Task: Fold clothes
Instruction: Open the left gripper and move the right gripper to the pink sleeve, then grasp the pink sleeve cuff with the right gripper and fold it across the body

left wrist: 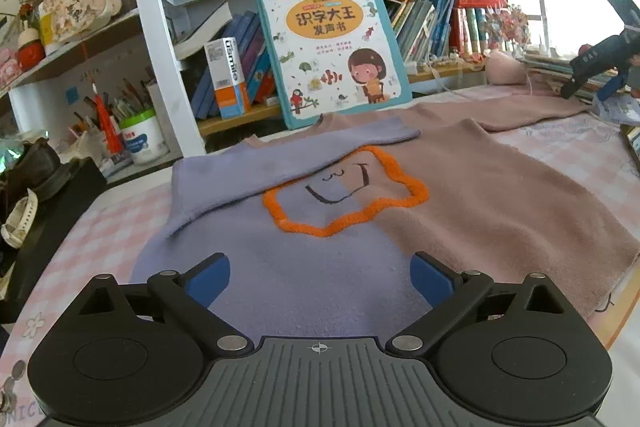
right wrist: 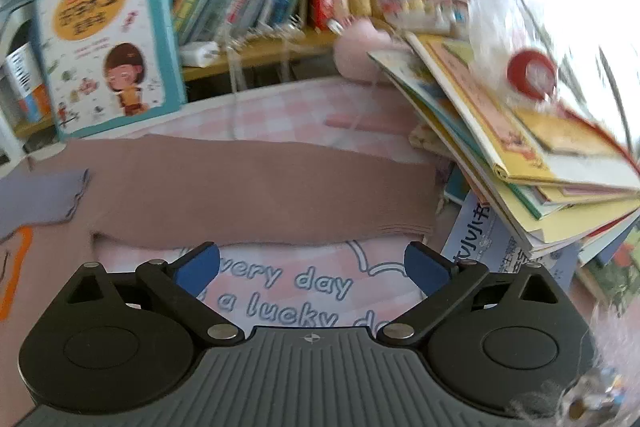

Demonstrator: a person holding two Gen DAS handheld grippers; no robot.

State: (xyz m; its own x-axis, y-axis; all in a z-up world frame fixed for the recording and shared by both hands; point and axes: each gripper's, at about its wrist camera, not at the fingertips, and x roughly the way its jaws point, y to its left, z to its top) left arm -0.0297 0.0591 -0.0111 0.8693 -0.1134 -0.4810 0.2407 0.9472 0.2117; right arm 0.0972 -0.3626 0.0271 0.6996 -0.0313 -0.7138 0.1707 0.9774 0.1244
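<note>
A sweater, half purple (left wrist: 280, 267) and half dusty pink (left wrist: 500, 211) with an orange star outline (left wrist: 344, 193), lies flat on the pink checked tablecloth (left wrist: 112, 227). Its purple sleeve (left wrist: 288, 155) is folded across the chest. The pink sleeve (right wrist: 256, 187) lies stretched out to the right. My left gripper (left wrist: 320, 279) is open and empty above the purple hem. My right gripper (right wrist: 312, 267) is open and empty just short of the pink sleeve's cuff (right wrist: 408, 223). The right gripper also shows in the left wrist view (left wrist: 600, 63), far right.
A children's book (left wrist: 332, 47) leans on the bookshelf behind the sweater. A stack of picture books (right wrist: 520, 147) overhangs the table at the right beside the cuff. Pen cups (left wrist: 140, 139) and a black object (left wrist: 52, 203) stand at the left.
</note>
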